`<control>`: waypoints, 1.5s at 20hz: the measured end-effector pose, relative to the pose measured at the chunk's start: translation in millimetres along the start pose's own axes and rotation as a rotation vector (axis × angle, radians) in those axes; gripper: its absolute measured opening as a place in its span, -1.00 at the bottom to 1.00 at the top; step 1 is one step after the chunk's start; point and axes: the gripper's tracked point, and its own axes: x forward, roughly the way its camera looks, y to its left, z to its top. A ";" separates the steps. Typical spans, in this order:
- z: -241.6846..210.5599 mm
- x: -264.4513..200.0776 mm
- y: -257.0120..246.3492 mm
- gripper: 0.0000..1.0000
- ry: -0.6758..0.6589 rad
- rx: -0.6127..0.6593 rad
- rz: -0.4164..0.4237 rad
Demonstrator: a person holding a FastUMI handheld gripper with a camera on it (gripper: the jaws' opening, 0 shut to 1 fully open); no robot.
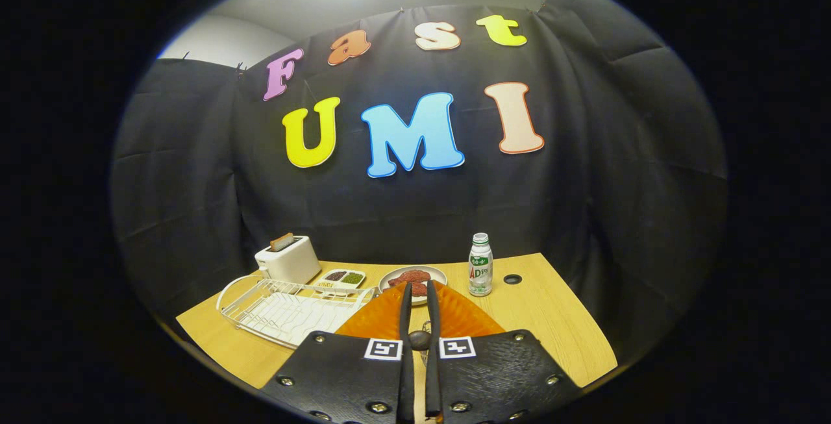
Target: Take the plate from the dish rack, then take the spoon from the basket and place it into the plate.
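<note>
Gripper [419, 294] at bottom centre of the frame, fingers drawn close together with only a thin slit between them. An orange ribbed plate [380, 320] sits edge-on in that slit, fanning out to either side of the fingers, so I read the grip as clamped on the plate's rim. The plate is lifted clear of the table [552, 320] as far as I can judge, carried just ahead of the gripper body.

White wire dish rack [285, 310] lies at lower left of the frame, beside the fingers, its slots bare. So step one looks done: plate is out of the rack and in my grip.

A small rounded metallic thing shows in the gap between the fingers near their base; too small to call.

Beyond the fingertips, mid frame: a pale plate of reddish food [413, 278], partly hidden by the fingers. Left of it a small two-part tray [343, 277] of dark and green bits, then a white toaster [287, 260] with a slice in it. Right of centre, a white bottle [480, 265] with green cap stands upright.

Remaining, by my judgement: set the orange plate down on bare table, release, find the basket and spoon, which I cannot pick out here, and put the spoon in the plate.
</note>
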 end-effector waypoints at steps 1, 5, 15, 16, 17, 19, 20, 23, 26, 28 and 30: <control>0.3 -3.4 2.9 -0.87 0.000 0.000 -0.003; -7.4 -18.0 17.7 -0.87 0.020 -0.013 -0.002; -38.4 -36.7 69.4 -0.87 0.105 -0.042 0.070; -41.3 -36.2 75.7 -0.87 0.110 -0.040 0.079; -45.4 -35.5 82.8 -0.87 0.117 -0.039 0.096; -55.4 -34.2 93.6 -0.87 0.142 -0.036 0.122; -60.5 -33.7 101.3 -0.87 0.154 -0.037 0.140; -73.9 -33.0 115.5 -0.87 0.187 -0.054 0.178; -86.4 -27.8 127.4 -0.87 0.216 -0.059 0.214; -93.9 -25.0 136.0 -0.87 0.233 -0.069 0.237; -101.3 -24.7 144.0 -0.87 0.251 -0.080 0.258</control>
